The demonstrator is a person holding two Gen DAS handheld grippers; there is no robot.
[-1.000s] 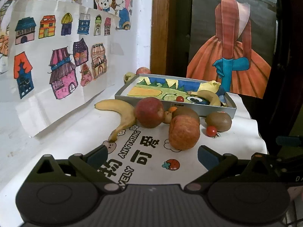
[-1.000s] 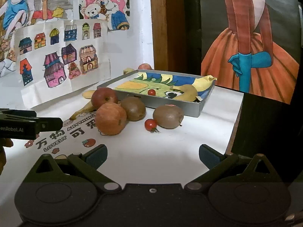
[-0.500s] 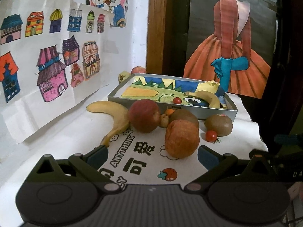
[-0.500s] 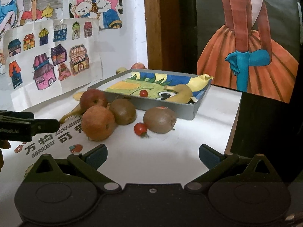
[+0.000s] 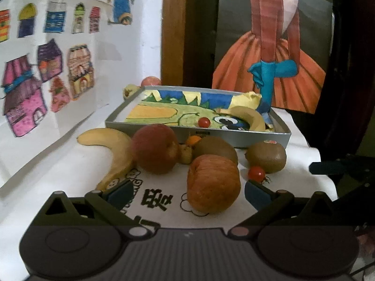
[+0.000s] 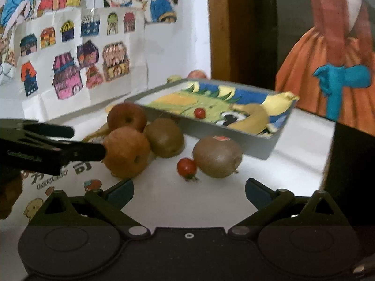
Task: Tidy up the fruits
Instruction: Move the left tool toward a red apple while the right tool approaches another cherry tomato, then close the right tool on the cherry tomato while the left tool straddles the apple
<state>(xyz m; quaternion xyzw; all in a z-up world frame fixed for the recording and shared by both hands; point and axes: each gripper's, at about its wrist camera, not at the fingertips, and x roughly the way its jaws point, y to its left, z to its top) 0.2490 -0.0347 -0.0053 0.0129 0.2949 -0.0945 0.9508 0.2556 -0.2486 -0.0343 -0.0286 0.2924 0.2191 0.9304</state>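
— Left wrist view: what do you have?
— My left gripper [image 5: 186,190] is spread wide, empty, the orange apple [image 5: 213,183] between its fingers on the white cloth [image 5: 70,171].
— And the right?
— My right gripper [image 6: 188,190] is also apart, near a cherry tomato [image 6: 186,166] and kiwi [image 6: 216,157]; grey tray [image 6: 264,146] behind.

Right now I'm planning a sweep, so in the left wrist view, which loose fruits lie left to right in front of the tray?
banana → red apple → orange-skinned apple → cherry tomato → kiwi with sticker
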